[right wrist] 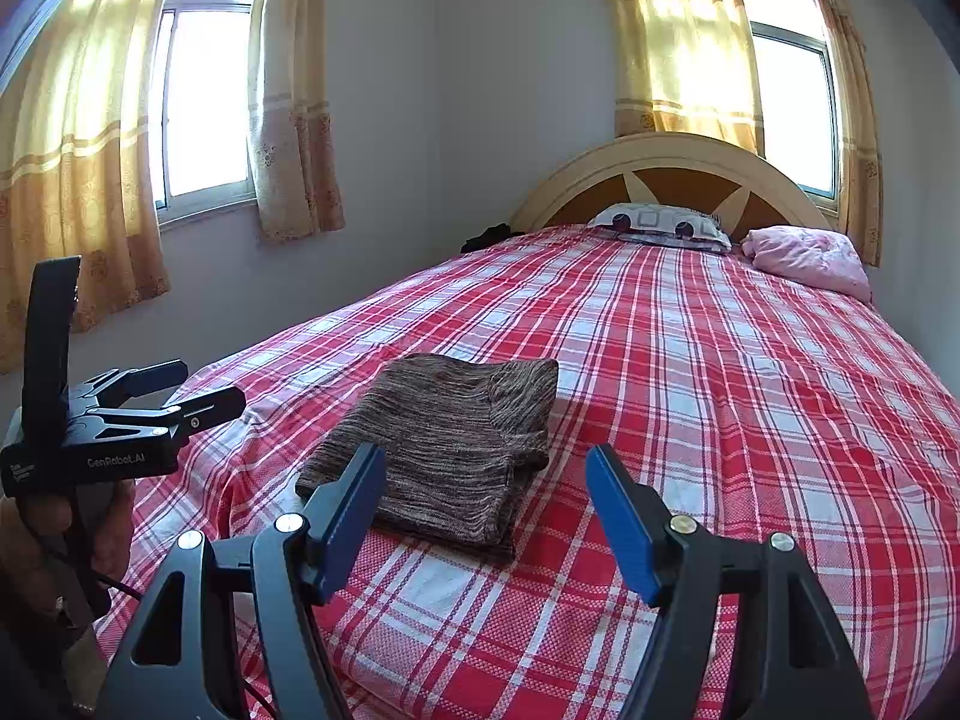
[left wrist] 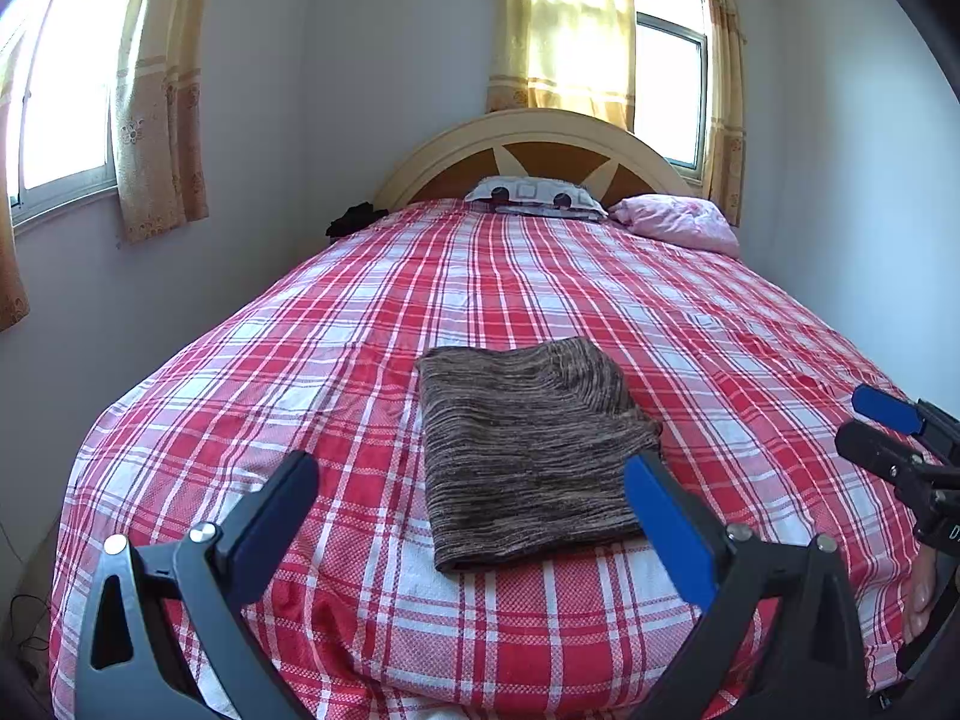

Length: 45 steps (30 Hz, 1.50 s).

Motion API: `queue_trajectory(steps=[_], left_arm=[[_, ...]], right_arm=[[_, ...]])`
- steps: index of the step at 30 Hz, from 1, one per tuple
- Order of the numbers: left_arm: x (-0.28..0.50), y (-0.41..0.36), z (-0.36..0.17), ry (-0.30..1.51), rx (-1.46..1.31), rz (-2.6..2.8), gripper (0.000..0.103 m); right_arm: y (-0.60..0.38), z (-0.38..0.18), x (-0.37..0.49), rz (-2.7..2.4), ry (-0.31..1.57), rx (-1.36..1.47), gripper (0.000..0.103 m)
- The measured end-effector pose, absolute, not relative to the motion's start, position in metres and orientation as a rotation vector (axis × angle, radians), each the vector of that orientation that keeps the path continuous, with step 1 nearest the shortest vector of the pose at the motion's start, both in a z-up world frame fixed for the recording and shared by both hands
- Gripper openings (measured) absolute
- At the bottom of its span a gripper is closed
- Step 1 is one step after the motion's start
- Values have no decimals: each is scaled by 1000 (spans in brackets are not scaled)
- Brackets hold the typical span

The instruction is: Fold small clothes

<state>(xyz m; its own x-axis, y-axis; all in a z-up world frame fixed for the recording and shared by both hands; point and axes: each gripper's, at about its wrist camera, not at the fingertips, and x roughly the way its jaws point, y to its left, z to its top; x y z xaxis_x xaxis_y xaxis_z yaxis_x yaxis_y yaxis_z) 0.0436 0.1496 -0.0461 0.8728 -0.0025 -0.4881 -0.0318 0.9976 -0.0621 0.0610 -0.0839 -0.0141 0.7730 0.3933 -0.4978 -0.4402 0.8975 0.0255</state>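
Note:
A brown striped knit garment lies folded into a flat rectangle on the red plaid bedspread, near the foot of the bed. It also shows in the right wrist view. My left gripper is open and empty, hovering just in front of the garment. My right gripper is open and empty, held above the near edge of the garment. The right gripper also shows at the right edge of the left wrist view, and the left gripper at the left of the right wrist view.
A patterned pillow and a pink bundle lie by the arched headboard. A dark item sits at the bed's far left corner. Walls and curtained windows stand close on both sides of the bed.

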Motion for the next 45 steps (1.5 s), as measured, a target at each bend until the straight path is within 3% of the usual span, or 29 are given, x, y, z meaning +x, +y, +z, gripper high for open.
queue_trajectory(steps=[45], left_arm=[[44,151,-46,524,-61,24,103]], right_arm=[[-81,-18,57,465,520,-76,70]])
